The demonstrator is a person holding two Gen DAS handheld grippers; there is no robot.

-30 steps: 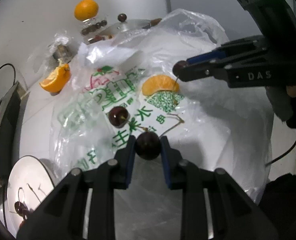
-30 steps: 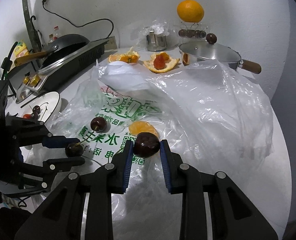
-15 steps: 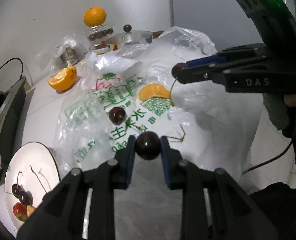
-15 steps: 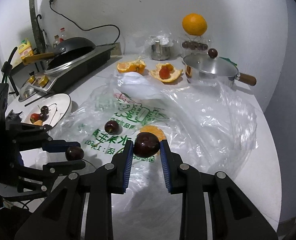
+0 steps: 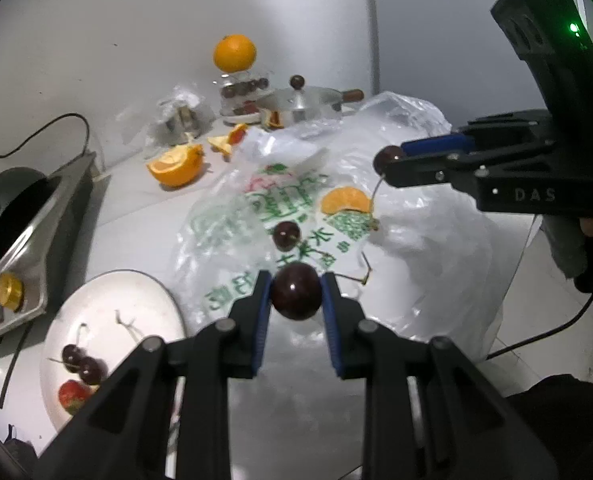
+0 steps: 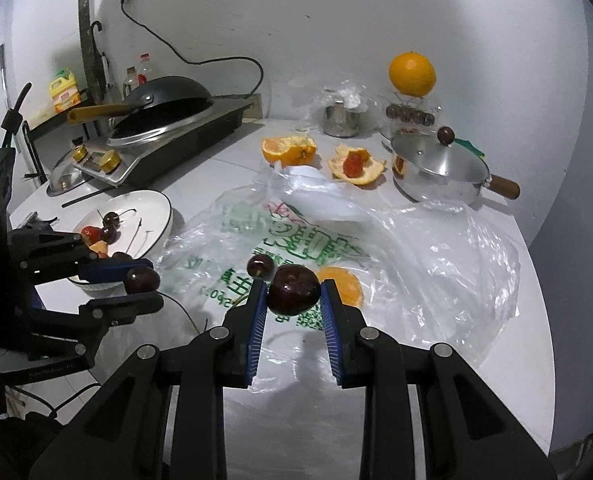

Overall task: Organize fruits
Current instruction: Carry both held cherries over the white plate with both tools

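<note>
Both grippers clamp cherries; the white plate [image 5: 108,312] lies near-left of the left gripper [image 5: 296,298], nearer than the right gripper [image 6: 294,294].

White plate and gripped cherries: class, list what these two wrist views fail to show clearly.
- White plate: near rim hidden by the left gripper in the right wrist view.
- Cherry in right gripper: mostly covered by its fingers in the left wrist view.
- Glass jar contents: too small.

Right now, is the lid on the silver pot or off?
On. The lid sits flat on the silver pot, its round dark knob pointing up.
</note>
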